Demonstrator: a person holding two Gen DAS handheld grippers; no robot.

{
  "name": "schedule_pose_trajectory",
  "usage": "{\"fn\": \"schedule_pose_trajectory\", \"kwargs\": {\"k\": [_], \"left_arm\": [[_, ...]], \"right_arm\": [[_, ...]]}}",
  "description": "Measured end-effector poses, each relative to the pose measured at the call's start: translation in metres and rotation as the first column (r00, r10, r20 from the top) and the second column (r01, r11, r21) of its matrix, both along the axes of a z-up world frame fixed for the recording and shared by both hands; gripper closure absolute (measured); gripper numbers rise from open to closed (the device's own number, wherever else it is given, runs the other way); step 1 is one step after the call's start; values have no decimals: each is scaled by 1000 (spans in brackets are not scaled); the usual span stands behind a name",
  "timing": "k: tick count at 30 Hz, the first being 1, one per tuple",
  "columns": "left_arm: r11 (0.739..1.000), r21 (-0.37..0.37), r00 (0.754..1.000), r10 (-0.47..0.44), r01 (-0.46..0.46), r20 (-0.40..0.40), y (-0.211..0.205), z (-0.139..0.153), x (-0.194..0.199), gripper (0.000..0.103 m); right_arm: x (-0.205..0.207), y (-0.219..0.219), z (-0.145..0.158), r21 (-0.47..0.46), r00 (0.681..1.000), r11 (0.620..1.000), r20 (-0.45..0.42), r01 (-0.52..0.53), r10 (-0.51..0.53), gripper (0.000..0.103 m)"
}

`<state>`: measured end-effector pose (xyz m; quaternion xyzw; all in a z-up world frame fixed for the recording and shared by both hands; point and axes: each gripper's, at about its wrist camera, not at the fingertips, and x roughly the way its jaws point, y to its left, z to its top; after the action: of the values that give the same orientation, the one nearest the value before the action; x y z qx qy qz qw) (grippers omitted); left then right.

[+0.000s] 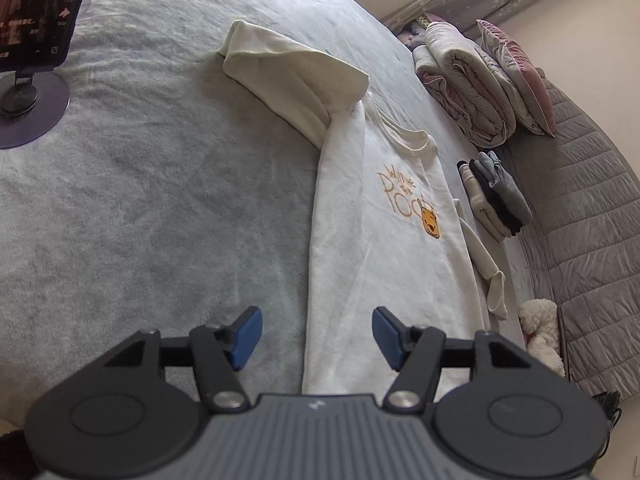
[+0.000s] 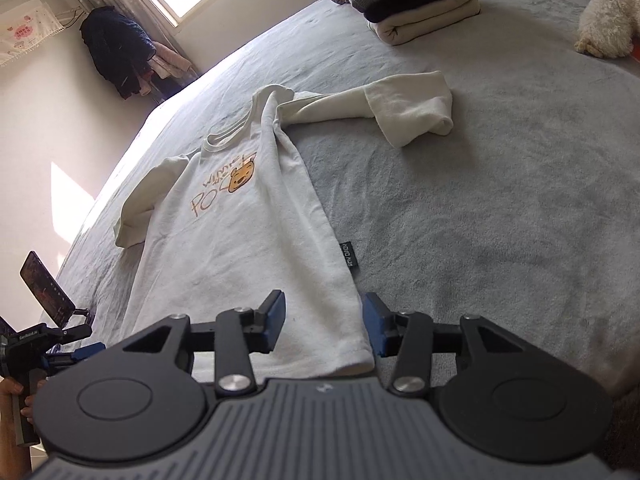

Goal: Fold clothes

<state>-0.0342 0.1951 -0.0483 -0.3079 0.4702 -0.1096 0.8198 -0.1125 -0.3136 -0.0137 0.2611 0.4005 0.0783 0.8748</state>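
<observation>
A white long-sleeved shirt with an orange bear print lies flat, front up, on the grey bed; it also shows in the right wrist view. One sleeve lies spread out to the side, the other sleeve too. My left gripper is open over the shirt's bottom left corner, holding nothing. My right gripper is open over the bottom right corner of the hem, holding nothing.
A stack of folded clothes lies beyond the shirt, also in the right wrist view. Folded quilts and a pink pillow sit at the headboard. A phone on a stand is at the left. A white plush toy lies at the far right.
</observation>
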Motion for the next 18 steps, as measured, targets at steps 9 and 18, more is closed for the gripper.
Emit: {"fn": "schedule_pose_trajectory", "kwargs": {"k": [9,18], "left_arm": [[993,34,992,113,-115,46,2,3,51,40],[953,9,950,302,-304,82,-8,-3,111,41]], "right_arm": [[62,9,1,-2,1000,1000,-11,-15,15,56],[137,21,5,-10,999,1000,36,-21,22,56]]}}
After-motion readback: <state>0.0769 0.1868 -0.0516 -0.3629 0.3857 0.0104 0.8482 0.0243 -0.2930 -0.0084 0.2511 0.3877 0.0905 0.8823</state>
